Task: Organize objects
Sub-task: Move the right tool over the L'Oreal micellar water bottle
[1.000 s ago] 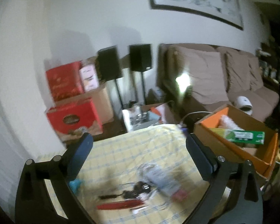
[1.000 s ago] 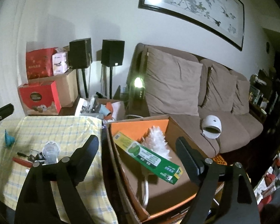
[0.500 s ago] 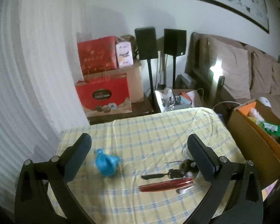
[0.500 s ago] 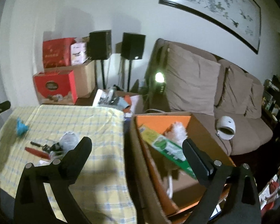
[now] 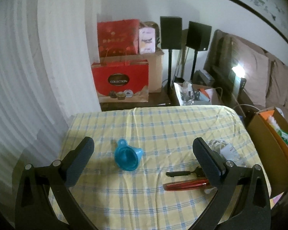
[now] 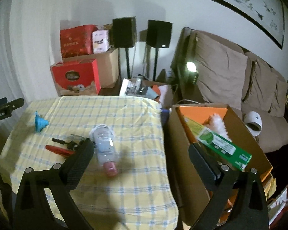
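Both sets of tongs stand with jaws wide apart and hold nothing. The left tongs (image 5: 142, 151) hover over the table's left half, framing the blue funnel (image 5: 127, 158), which lies on its side on the yellow checked cloth (image 5: 163, 122) near the left edge. The right tongs (image 6: 142, 153) hover over the right edge of the table, one jaw above the cloth and the other above the open cardboard box (image 6: 259, 153) that stands just beside that edge.

Remaining items cluster toward the table's right half: a clear bottle with a pink cap (image 6: 105, 149), a red-handled tool (image 5: 186, 185) and a black-handled tool (image 5: 182, 173) lying close together, partly screened by the left tongs' right jaw. The box already holds a green carton (image 6: 220, 145) and a white duster (image 6: 218, 124).

Likely failure points:
- Funnel: its conical, sloped wall may squirt out of closing jaws, and on its side it can roll toward the left edge.
- Bottle: rounded and probably light; a nudge could roll it off the near edge.
- Tools: lying so close together, one grasp may catch both or drag the cloth.
- Cloth: loose and wrinkled; a snagged jaw would shift everything on it.
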Demonstrator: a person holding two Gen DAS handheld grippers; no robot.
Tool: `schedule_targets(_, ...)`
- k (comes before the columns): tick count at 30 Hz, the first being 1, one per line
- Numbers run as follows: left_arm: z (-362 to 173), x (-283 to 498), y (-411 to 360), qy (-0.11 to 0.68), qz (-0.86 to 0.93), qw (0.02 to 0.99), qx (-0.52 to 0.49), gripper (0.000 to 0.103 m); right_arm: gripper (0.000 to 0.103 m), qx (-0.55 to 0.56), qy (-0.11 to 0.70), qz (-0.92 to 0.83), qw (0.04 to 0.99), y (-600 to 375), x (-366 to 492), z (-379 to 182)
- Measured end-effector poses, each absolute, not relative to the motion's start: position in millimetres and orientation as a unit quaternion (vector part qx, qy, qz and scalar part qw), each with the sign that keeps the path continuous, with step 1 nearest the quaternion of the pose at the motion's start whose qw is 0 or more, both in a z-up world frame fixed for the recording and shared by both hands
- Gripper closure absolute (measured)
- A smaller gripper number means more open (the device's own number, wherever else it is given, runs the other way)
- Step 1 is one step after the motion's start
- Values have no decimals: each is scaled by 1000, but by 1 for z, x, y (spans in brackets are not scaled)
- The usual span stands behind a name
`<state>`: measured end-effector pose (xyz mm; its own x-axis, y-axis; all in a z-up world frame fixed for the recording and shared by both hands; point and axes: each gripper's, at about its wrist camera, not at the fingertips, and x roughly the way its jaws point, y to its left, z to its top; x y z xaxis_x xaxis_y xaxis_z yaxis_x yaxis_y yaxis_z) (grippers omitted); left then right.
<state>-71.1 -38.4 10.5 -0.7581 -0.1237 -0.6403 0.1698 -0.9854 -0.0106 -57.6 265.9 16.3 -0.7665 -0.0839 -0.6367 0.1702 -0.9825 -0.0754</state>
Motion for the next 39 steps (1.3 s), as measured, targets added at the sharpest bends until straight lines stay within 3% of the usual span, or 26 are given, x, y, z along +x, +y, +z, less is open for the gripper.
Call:
schedule_targets(8,-7,-77,-57,45,-929,83,357,0,3,346,81,-931,78,240,-71,13)
schedule_targets(23,-61,-91,-56,12,-911,66,407,0,3,432,75,-890,123,198,-120,-53)
schedule_targets(32,-76,-97,-76,10,-901,72,428,0,20,486,85,-860,127,188,-156,-99)
schedule_targets(39,-83,-99,-107,28,-894,89,438,0,42,498,82,-854,125,187,-159,-116)
